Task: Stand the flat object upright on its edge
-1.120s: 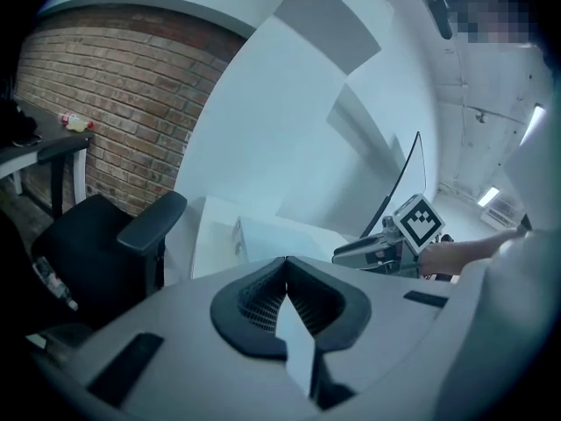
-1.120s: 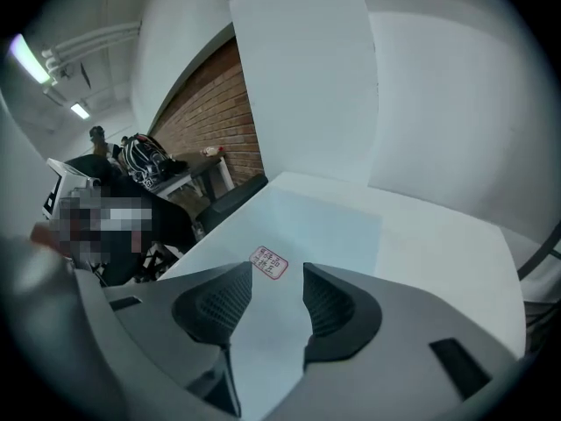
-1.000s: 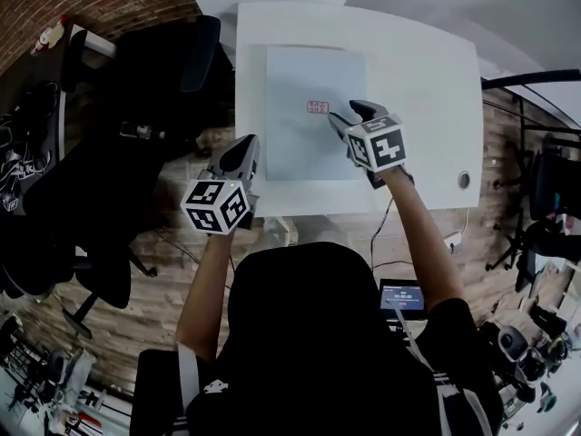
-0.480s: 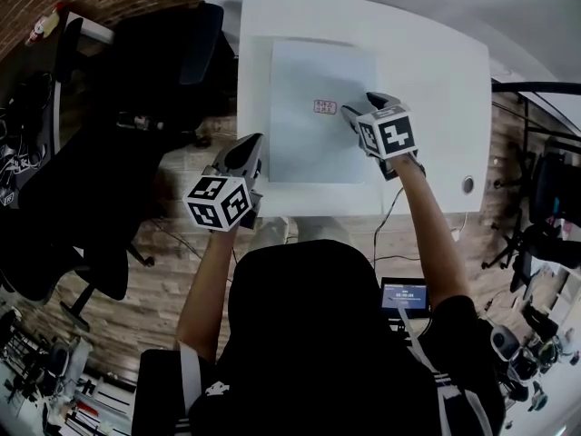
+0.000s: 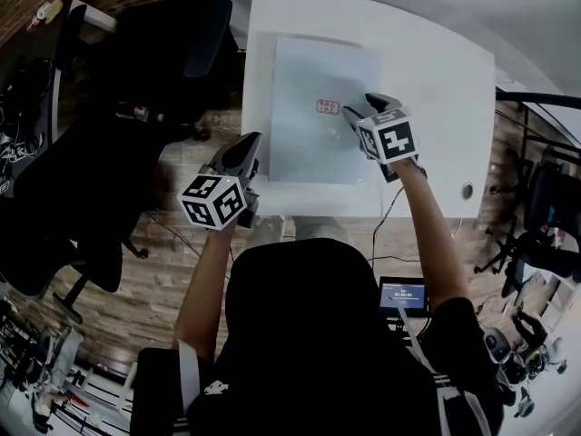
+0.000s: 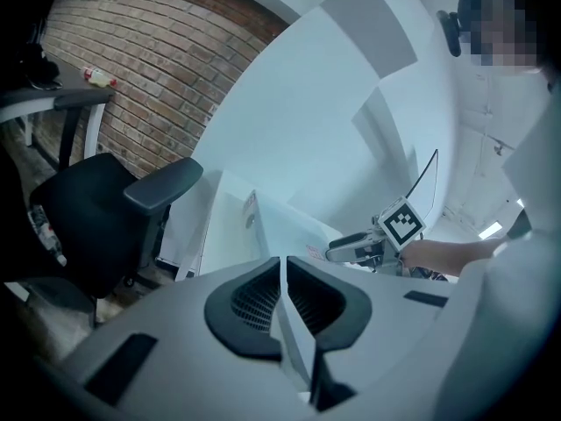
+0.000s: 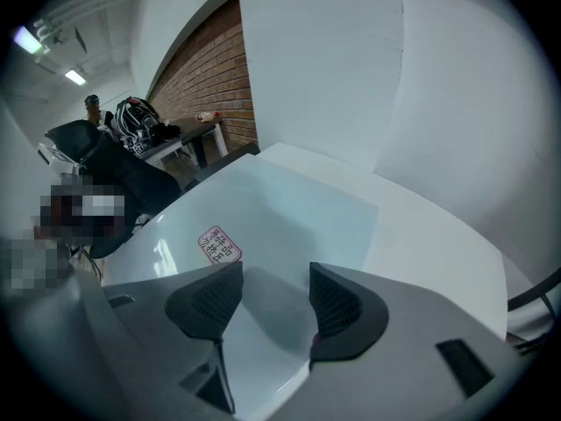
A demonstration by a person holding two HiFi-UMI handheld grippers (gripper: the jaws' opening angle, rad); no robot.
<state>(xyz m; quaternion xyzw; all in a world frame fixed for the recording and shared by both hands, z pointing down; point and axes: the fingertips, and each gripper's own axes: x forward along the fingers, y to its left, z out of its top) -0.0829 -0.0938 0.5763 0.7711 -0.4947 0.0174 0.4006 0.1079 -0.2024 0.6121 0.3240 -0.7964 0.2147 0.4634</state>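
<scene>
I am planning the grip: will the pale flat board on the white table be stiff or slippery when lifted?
Probably stiff: the pale board lies flat with straight edges and crisp corners. Likely slippery: its surface shows glossy reflections in the right gripper view. It looks thin, so on edge it may tip easily.

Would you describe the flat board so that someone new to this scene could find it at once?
Find the white table at the top of the head view. On its left part a large rectangular board lies flat. Its pale blue-grey tint and the small red-printed label near its middle set it apart from the white tabletop.
</scene>
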